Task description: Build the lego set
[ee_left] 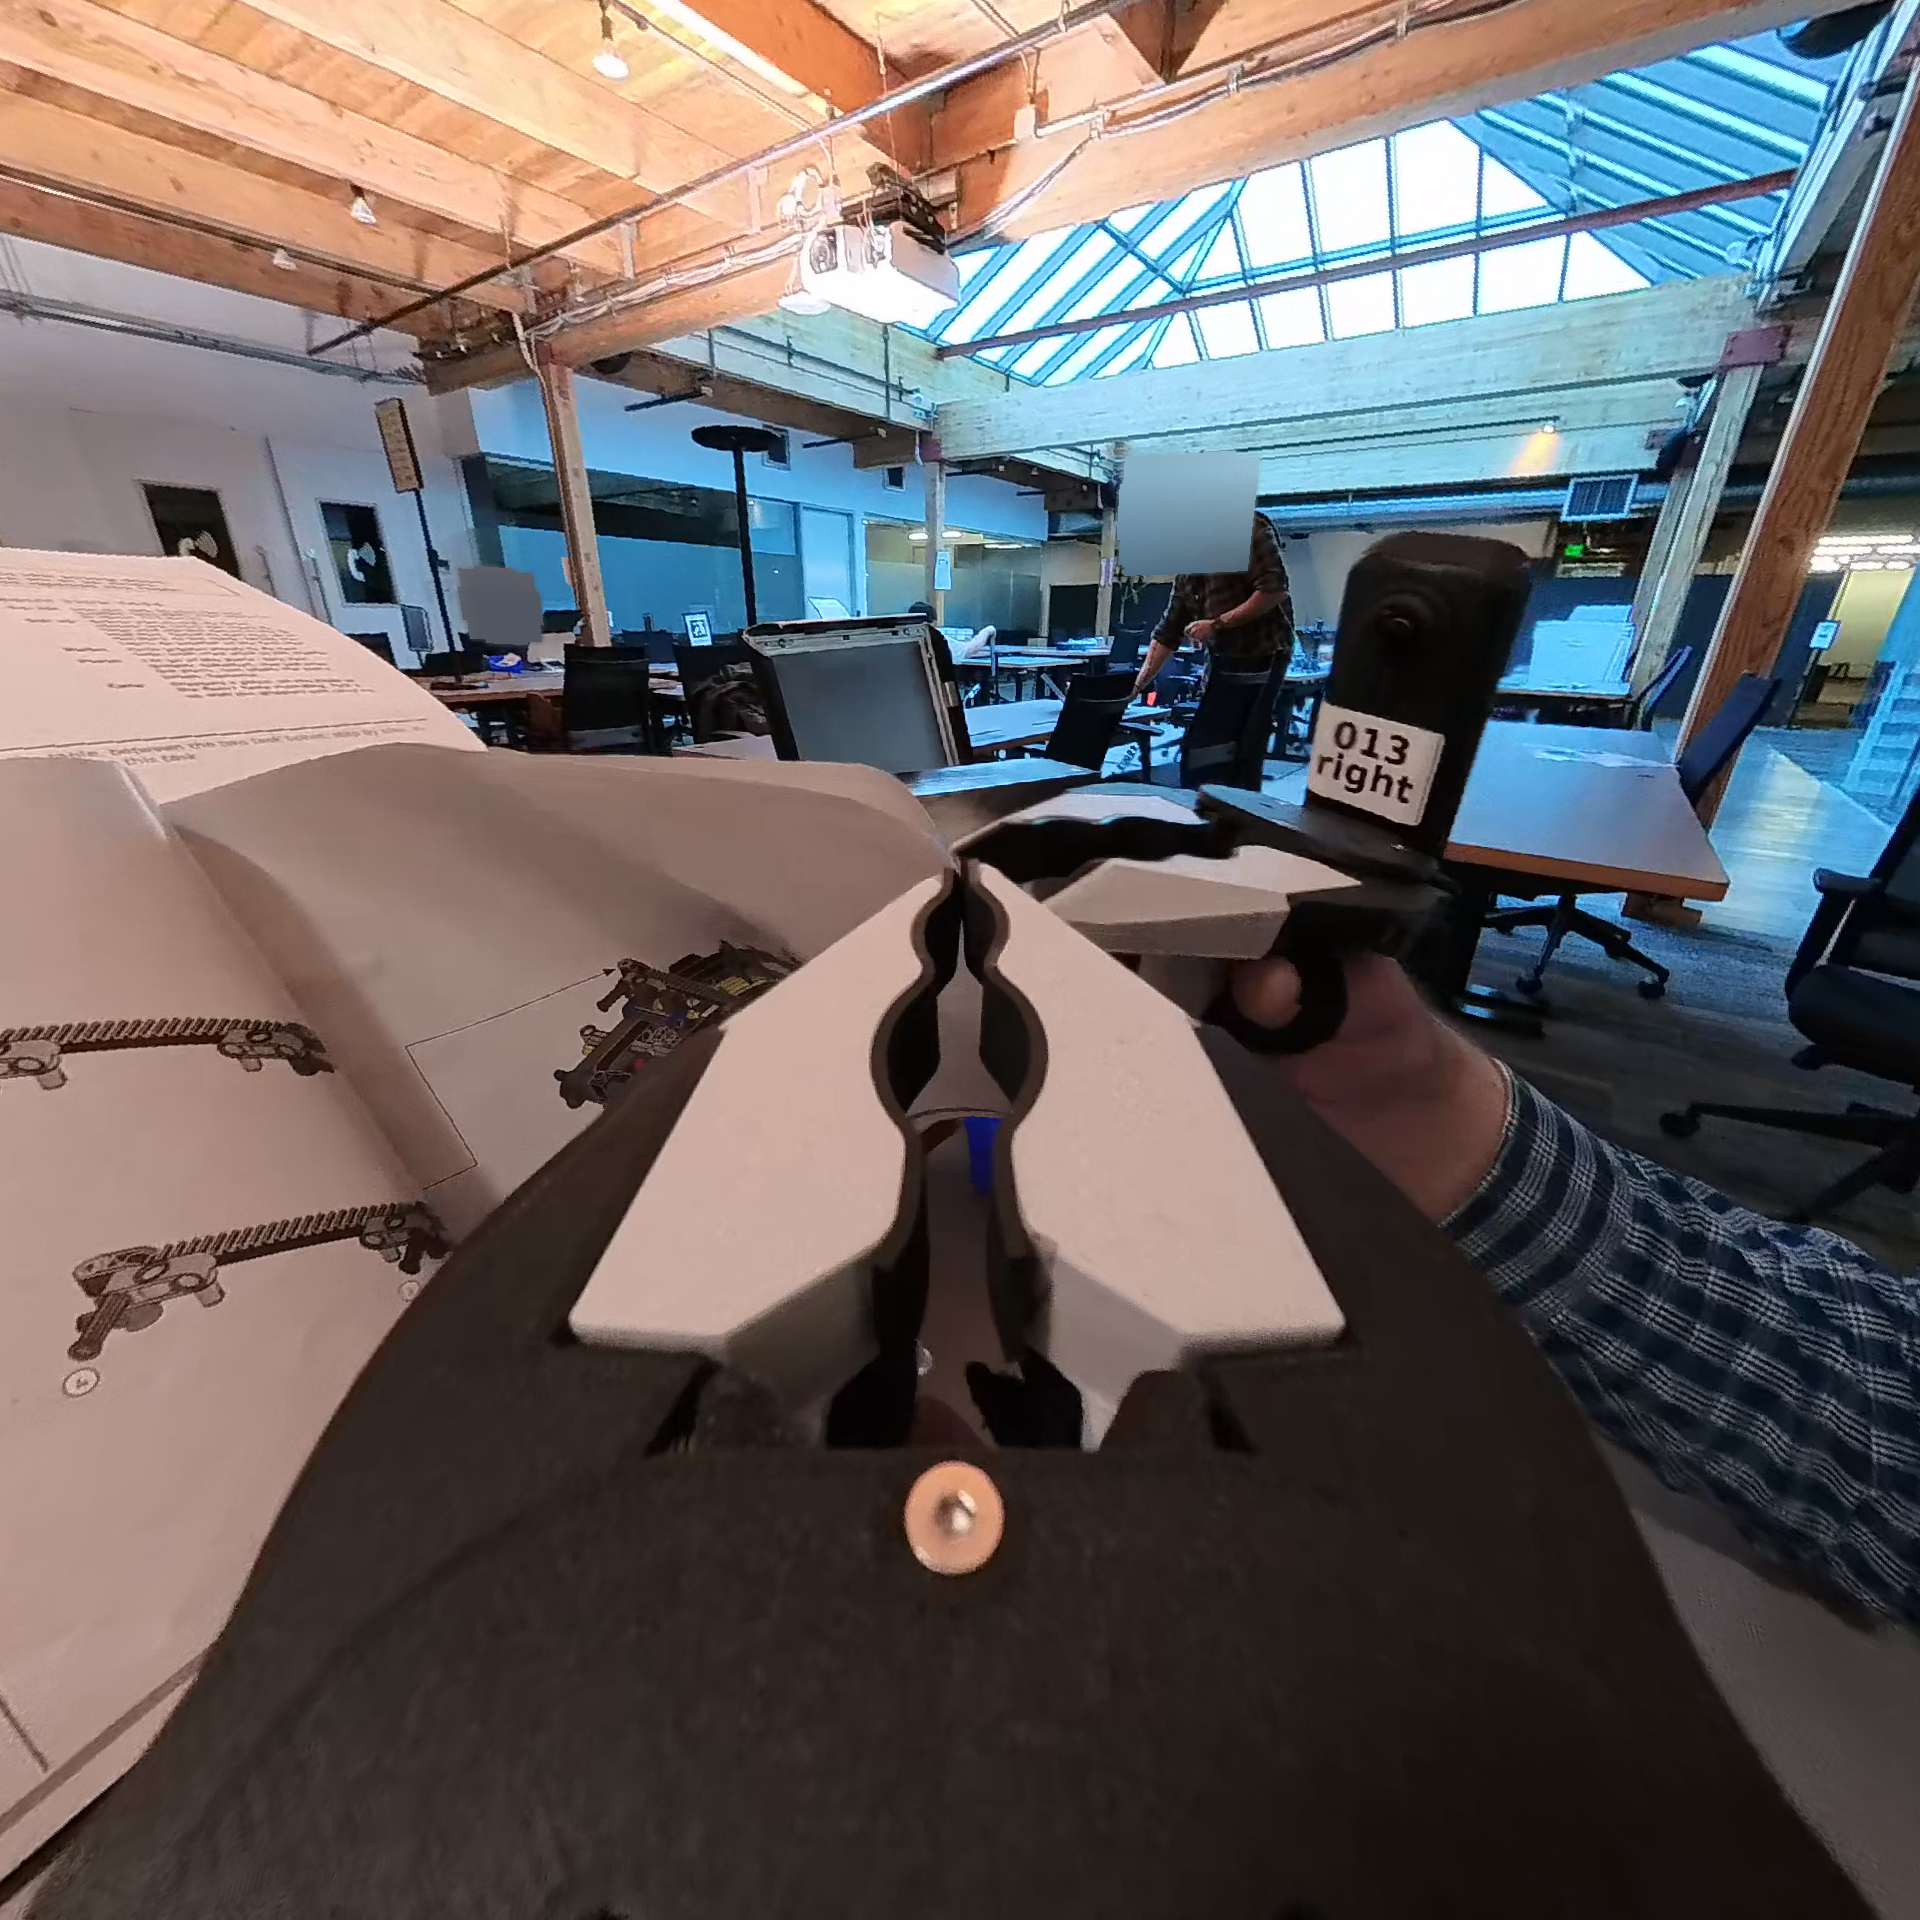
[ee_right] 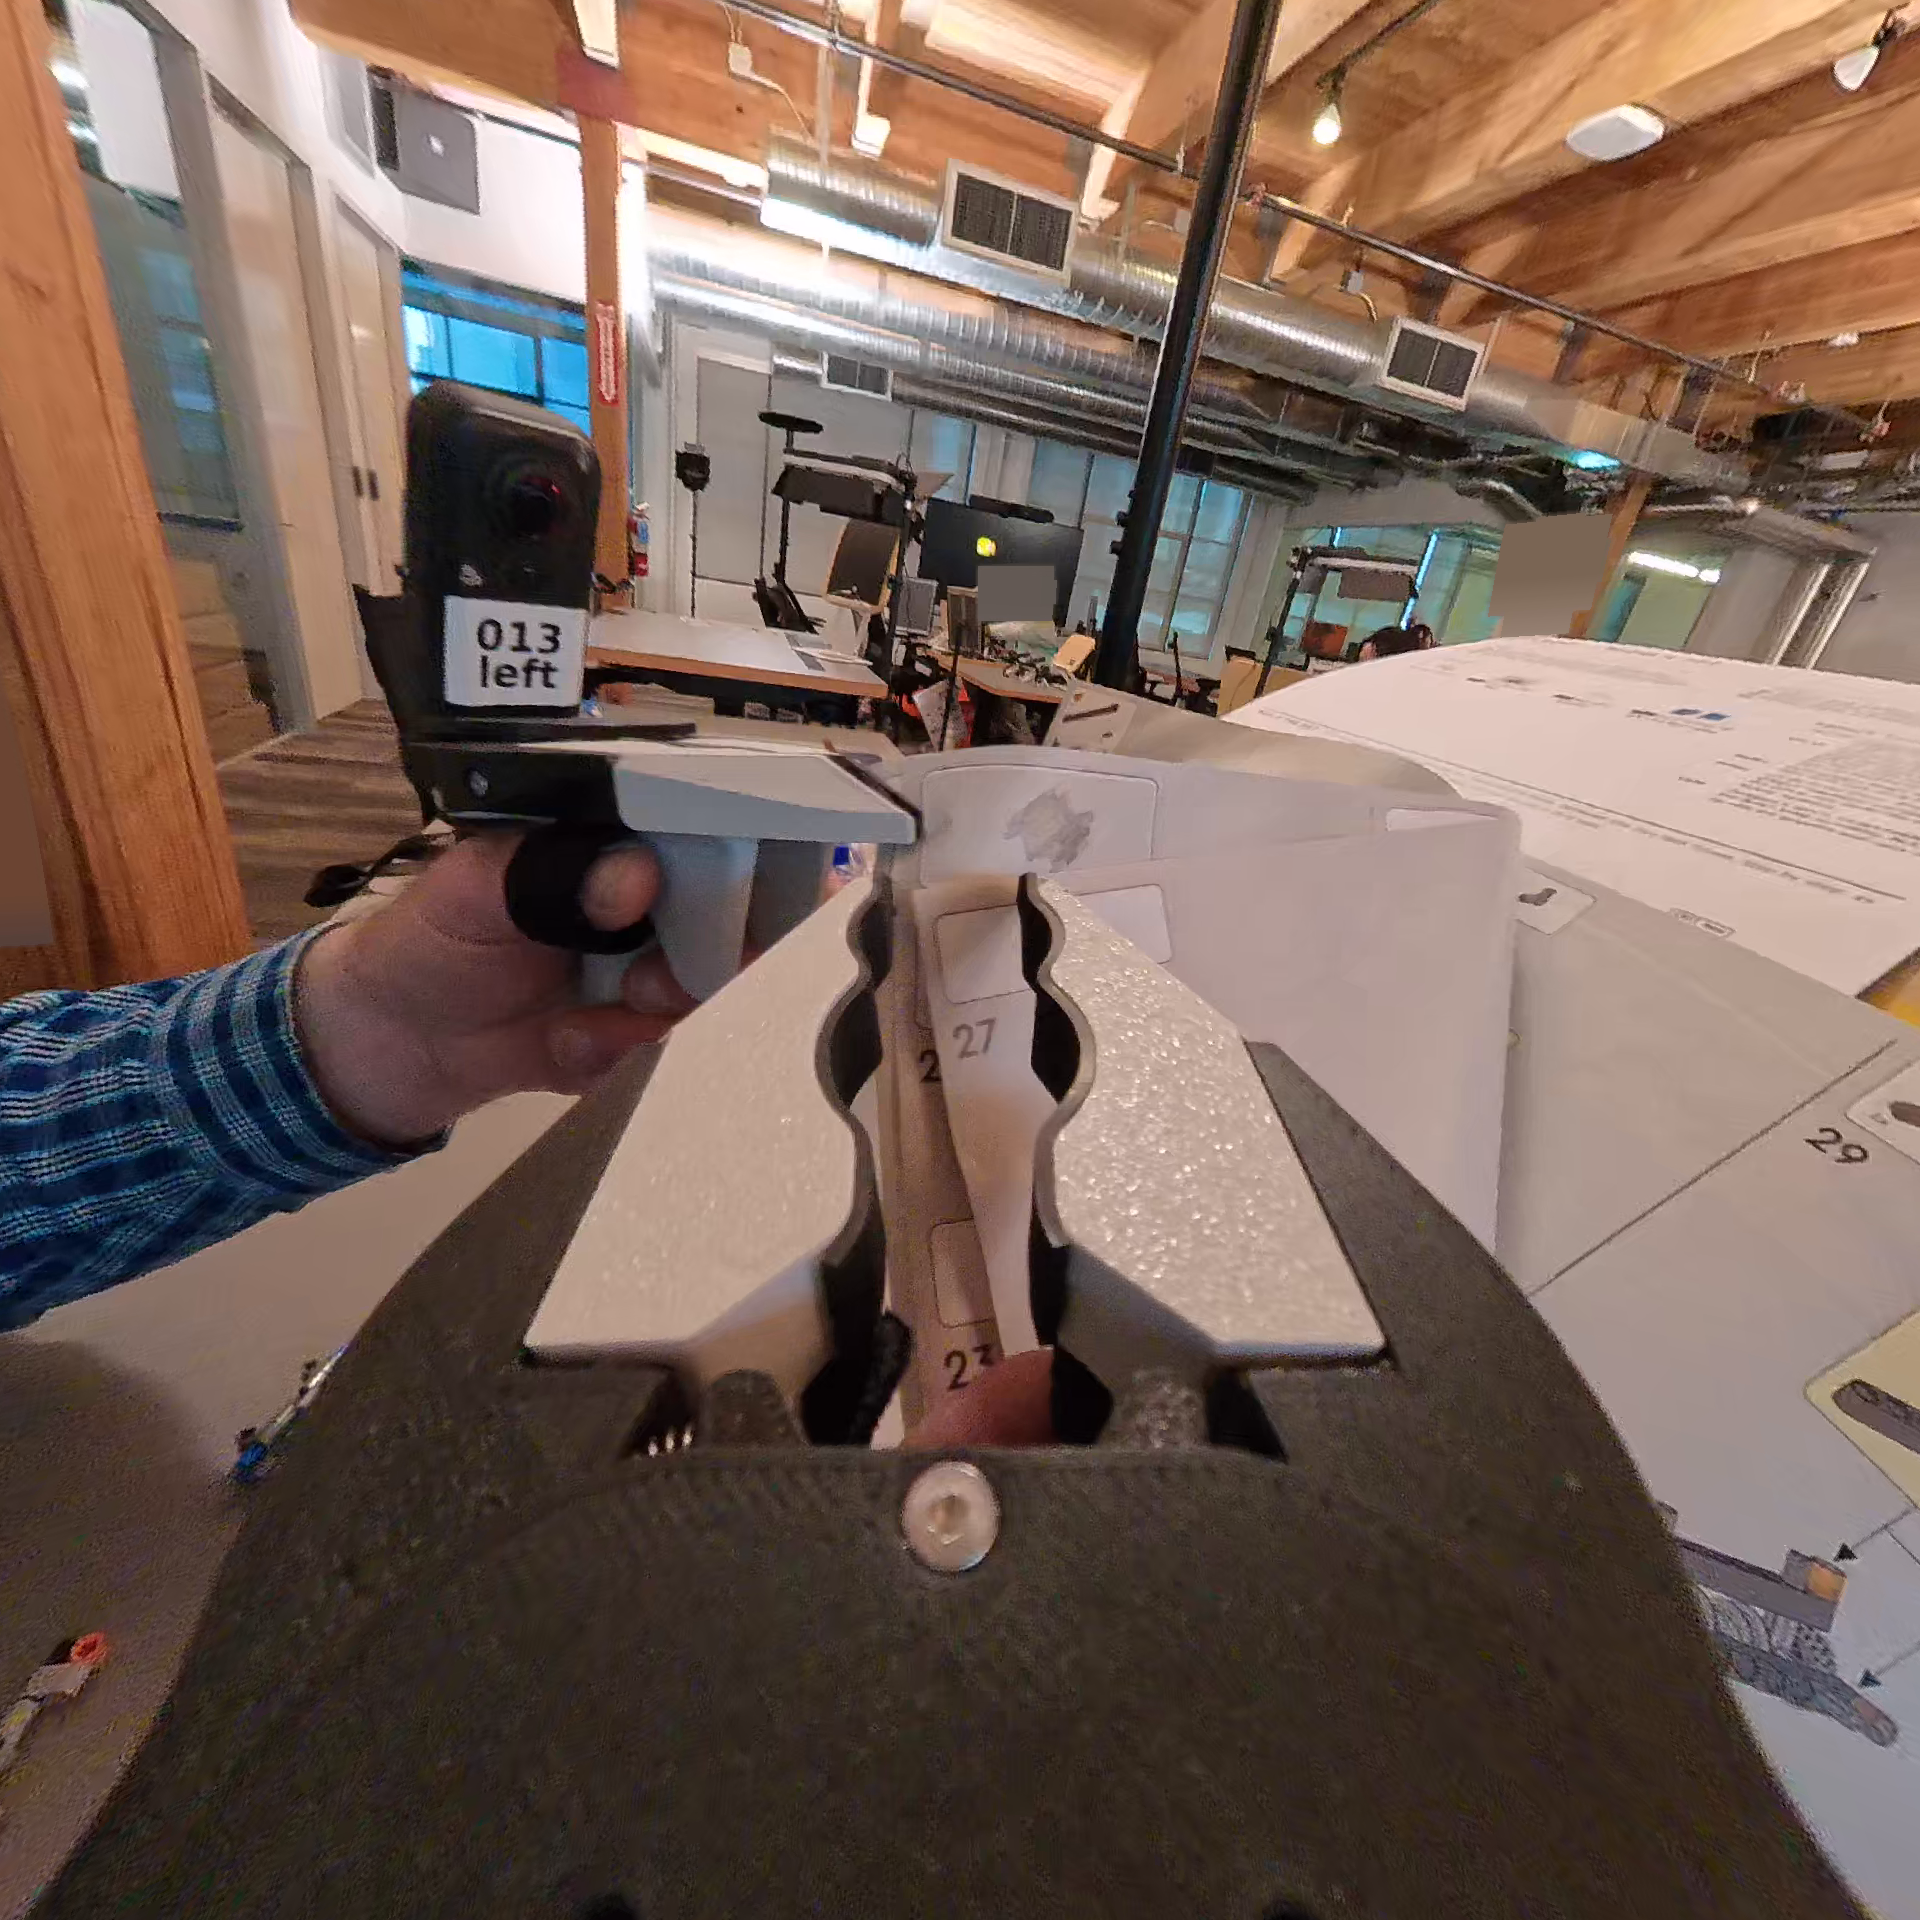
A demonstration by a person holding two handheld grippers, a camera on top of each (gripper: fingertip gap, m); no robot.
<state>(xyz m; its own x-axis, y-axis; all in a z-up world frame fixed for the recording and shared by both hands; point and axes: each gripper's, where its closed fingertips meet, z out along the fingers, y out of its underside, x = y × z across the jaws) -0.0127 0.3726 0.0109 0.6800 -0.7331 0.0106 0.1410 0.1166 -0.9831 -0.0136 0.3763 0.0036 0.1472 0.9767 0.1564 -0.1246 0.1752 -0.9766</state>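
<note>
White paper dominates both views: the instruction booklet (ee_left: 312, 935) lies open on the tabletop (ee_right: 125, 1382), several leaves lifted and curling. Judged step: turning pages to find the next build stage, not assembling. Left claw (ee_left: 961, 894) has its tips closed together at a raised page edge, apparently pinching it. Right claw (ee_right: 951, 894) stands partly open, loose leaves (ee_right: 977, 1049) lying between its jaws, not clamped. Small lego parts (ee_right: 281, 1413) rest on the tabletop beside the booklet; another piece (ee_right: 62, 1668) lies nearer. Next move calls for separating a single leaf and laying it flat without tearing.
</note>
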